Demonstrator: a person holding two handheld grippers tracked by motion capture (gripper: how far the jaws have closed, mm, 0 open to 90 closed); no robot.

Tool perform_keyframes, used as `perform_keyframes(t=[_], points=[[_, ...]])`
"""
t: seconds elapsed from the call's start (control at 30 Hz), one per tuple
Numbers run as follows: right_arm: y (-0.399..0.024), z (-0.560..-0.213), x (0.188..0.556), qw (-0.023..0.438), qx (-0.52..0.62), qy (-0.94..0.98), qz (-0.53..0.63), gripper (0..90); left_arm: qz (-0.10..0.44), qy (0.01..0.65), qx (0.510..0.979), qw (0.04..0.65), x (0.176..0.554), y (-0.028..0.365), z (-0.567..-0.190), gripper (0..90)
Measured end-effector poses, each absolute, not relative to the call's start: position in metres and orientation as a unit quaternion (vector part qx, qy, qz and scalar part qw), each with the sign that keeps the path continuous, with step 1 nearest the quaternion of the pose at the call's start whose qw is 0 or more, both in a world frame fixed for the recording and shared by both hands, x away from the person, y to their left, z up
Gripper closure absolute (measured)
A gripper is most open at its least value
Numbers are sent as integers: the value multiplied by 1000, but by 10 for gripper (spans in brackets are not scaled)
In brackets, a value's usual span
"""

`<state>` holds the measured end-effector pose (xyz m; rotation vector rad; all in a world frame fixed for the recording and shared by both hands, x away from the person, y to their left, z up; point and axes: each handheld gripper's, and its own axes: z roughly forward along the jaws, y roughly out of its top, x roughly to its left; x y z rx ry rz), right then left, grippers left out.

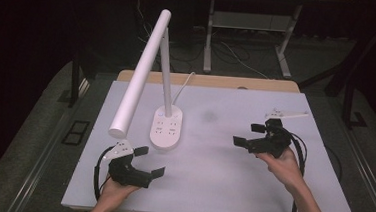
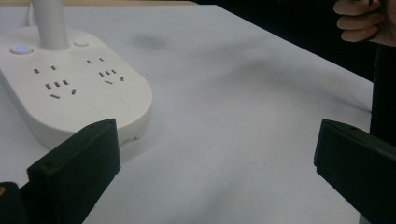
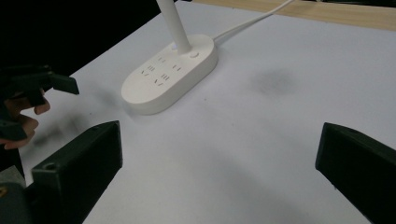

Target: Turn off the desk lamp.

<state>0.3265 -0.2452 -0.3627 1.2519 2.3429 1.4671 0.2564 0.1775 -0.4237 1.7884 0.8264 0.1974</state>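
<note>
Desk lamp (image 1: pixel 166 127): in the high view it stands on the left half of the white table (image 1: pixel 210 183), with an oval base that has sockets, a thin upright stem and a long white tube head leaning toward the person.
High view, left gripper (image 1: pixel 149 162): it lies low just in front of the lamp base, near but apart from it; its 2 jaws are spread wide and hold nothing.
High view, right gripper (image 1: pixel 249 134): it is on the right half of the table, well apart from the lamp; jaws are wide open, nothing between them.
Left gripper view: the lamp base (image 2: pixel 70 88) is just beyond the left jaw, not touched; a small blue light (image 2: pixel 20 47) glows beside the stem. The other hand (image 2: pixel 362 21) is far off.
Right gripper view: the base (image 3: pixel 170 77) and its white cable (image 3: pixel 254 18) lie ahead, and bare table is between the jaws.
Progress: I judge no grip is made now; both grippers are free, so any handling of the lamp is left to do.
</note>
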Motion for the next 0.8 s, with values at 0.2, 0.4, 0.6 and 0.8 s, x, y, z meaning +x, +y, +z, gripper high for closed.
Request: perform_keyframes(t=[0.2, 0.4, 0.6, 0.8], points=[[-263, -373, 304, 55, 420, 764, 487, 5, 84, 351, 754, 548, 256, 178, -424, 0], [-278, -384, 281, 64, 432, 753, 492, 6, 84, 349, 755, 548, 256, 176, -424, 0], [-286, -393, 263, 72, 439, 742, 502, 6, 84, 348, 756, 547, 256, 176, -424, 0], [-291, -402, 247, 75, 448, 736, 501, 6, 84, 348, 756, 548, 256, 175, -423, 0]])
